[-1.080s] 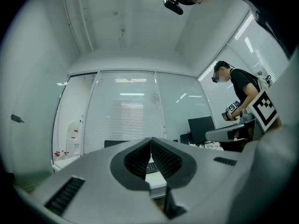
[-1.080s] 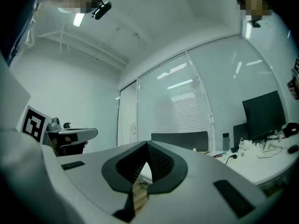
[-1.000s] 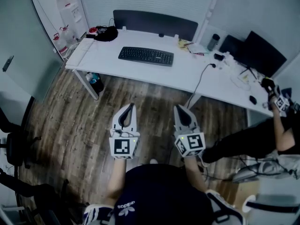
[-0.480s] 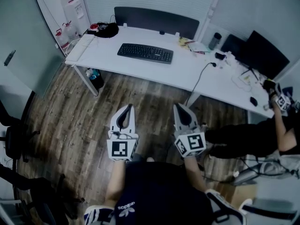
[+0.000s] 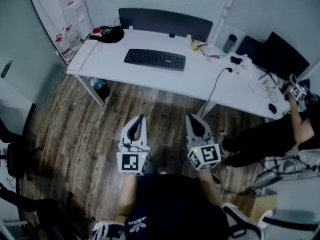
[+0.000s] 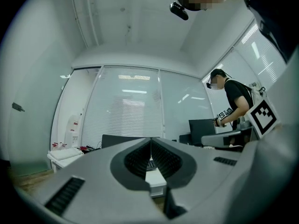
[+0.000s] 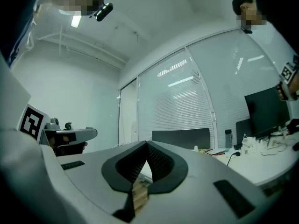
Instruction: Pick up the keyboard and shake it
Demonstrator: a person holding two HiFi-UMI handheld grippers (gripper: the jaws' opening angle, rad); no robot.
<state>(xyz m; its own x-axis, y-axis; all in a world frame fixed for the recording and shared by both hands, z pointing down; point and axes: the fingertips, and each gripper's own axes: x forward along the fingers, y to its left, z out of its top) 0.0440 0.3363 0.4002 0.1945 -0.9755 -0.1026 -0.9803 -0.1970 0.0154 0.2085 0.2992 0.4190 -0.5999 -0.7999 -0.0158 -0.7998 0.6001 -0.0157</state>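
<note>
A black keyboard [image 5: 155, 59] lies flat on the white desk [image 5: 195, 79] at the far side of the room in the head view. My left gripper [image 5: 139, 117] and right gripper [image 5: 191, 117] hover side by side over the wooden floor, well short of the desk, both pointing towards it. Both are shut with nothing between the jaws. In the left gripper view the left gripper [image 6: 150, 141] has its tips together, and a sliver of the keyboard [image 6: 150, 164] shows through the gap behind them. The right gripper [image 7: 146, 143] also has its tips touching.
A black bag [image 5: 112, 35] and white bottles [image 5: 65, 39] sit at the desk's left end. A dark cup [image 5: 228, 44], a cable [image 5: 214, 86] and a monitor [image 5: 278, 55] are at the right. Another person [image 5: 282, 129] with a gripper sits at the right. A dark chair [image 5: 12, 159] stands at the left.
Both grippers have shifted slightly lower in the head view and stay shut. The view has swung a little, and the other person's hand at the right has risen.
</note>
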